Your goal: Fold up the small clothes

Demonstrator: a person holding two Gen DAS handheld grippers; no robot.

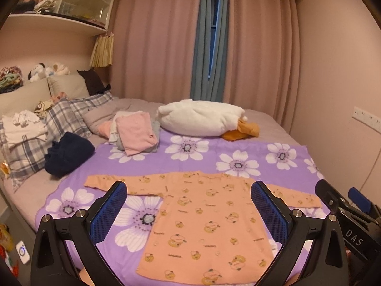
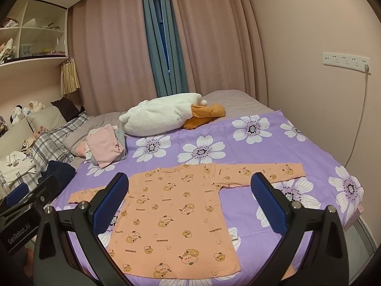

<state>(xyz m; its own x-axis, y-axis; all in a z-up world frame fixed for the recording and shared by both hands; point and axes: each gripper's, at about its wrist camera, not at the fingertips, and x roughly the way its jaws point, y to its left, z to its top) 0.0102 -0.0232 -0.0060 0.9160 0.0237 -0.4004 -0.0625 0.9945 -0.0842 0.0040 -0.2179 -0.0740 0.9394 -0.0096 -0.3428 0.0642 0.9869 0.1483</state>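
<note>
- The right wrist view alone shows a white power strip (image 2: 346, 61) on the wall with a cable hanging from it; the left wrist view alone shows a small white device (image 1: 22, 252) on the floor past the bed's left edge.
- Each view catches the other gripper at its side edge.
- The left gripper (image 1: 189, 211) has its jaws spread wide and holds nothing; the right gripper (image 2: 190, 203) is likewise wide open and empty. Both hover above the near edge of the bed.
- The orange shirt (image 2: 173, 217) lies flat, sleeves spread, on the purple flowered sheet (image 2: 250, 143) near the bed's front edge.
- The wall shelves (image 1: 71, 4) hold soft toys and small items too blurred to name.
- Toward the far left of the sheet sits a pile of folded clothes (image 1: 137, 132), pink on top; a dark blue garment (image 1: 67, 152) lies off the sheet's left edge beside plaid pillows (image 1: 59, 119).
- A white plush duck (image 1: 202, 118) lies beyond the sheet's far edge, before the curtains (image 1: 166, 35).
</note>
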